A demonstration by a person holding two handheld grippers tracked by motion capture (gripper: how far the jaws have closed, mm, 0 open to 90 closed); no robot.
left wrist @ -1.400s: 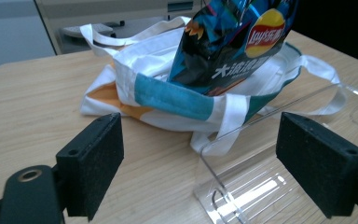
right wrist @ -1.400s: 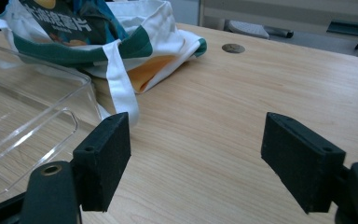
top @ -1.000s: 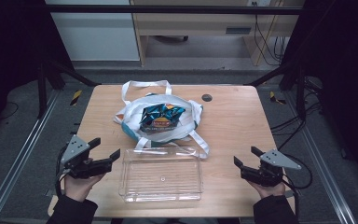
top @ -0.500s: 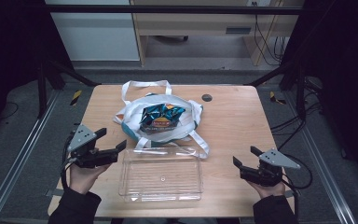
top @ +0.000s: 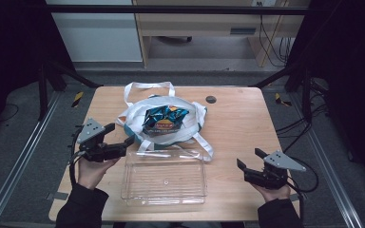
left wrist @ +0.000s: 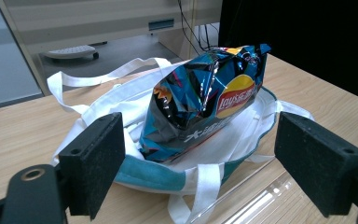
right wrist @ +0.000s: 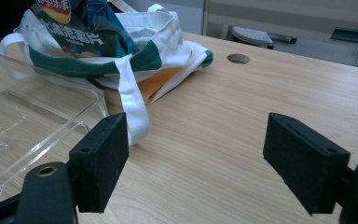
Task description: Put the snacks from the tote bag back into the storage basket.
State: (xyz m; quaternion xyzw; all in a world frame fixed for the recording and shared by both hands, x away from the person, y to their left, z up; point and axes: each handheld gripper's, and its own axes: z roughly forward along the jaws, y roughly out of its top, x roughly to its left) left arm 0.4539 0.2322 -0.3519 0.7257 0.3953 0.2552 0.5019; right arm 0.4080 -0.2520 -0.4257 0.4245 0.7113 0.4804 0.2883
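Wooden surface seen from above, with dark floor around it and pale furniture beyond the far edge.

Near the middle: white tote bag with teal trim, lying flat, mouth open, straps spread toward the far edge and toward the near right. Inside the mouth: blue crisp packet, shiny and crumpled, with a yellow and red logo.

Just in front of the bag: clear plastic tray, rectangular, empty, its far rim touching or just beside 1 white strap.

Small dark round hole in the surface, to the right of the bag, toward the far edge.

Left gripper held in a hand at the near left, raised a little above the surface, pointing right toward the bag's left side. Fingers wide apart, gripping nothing. From the left gripper view: crisp packet and bag framed between the 2 black pads, a corner of the tray at lower right.

Right gripper held in the other hand at the near right, well apart from the bag and beside the tray's right end. Fingers wide apart, gripping nothing. From the right gripper view: bare wood between the 2 pads, tray at left, bag with its teal band and 1 strap at upper left, round hole farther off.

Dark sleeves at the bottom edge of the high view. Black cable trailing from each gripper.
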